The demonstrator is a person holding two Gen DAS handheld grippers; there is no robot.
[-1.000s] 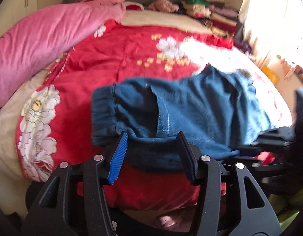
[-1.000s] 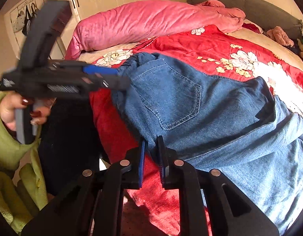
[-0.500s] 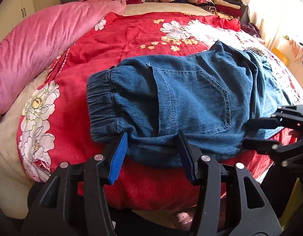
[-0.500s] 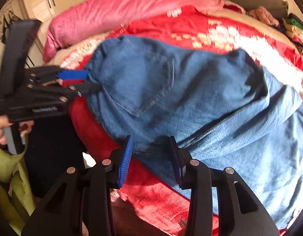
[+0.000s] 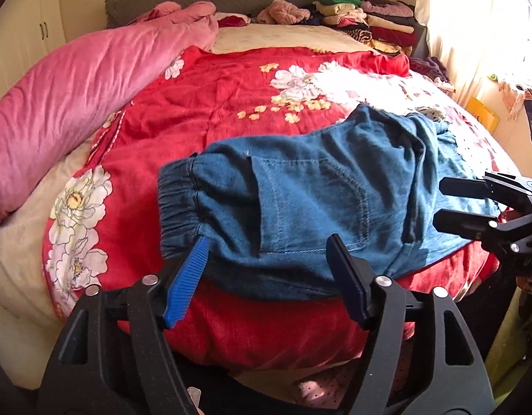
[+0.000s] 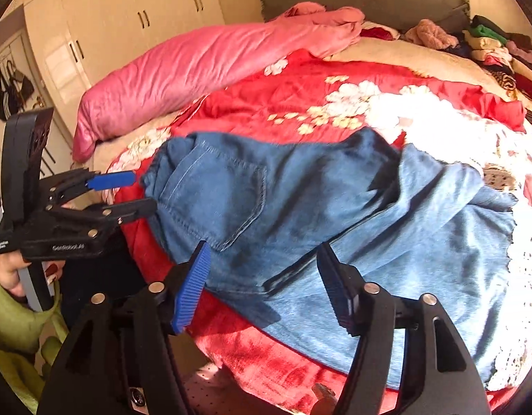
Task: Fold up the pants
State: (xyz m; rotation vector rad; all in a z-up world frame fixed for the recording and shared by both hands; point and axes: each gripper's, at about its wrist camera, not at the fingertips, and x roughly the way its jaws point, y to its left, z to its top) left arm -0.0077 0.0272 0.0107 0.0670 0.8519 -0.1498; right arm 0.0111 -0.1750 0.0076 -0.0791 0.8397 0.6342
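A bed (image 5: 231, 110) under a red floral quilt (image 5: 203, 103) carries the pants (image 5: 317, 200), folded and lying near its front edge, elastic waistband to the left. A pink duvet (image 5: 68, 79) lies along the left side. Both tongs have just been opening: the left tongs (image 5: 266, 273) and right tongs (image 6: 262, 276) stand spread, pads off the denim, nothing pinched.

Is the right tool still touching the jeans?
Apart. Right wrist view: right tool has just opened, jeans lie beyond its pads.
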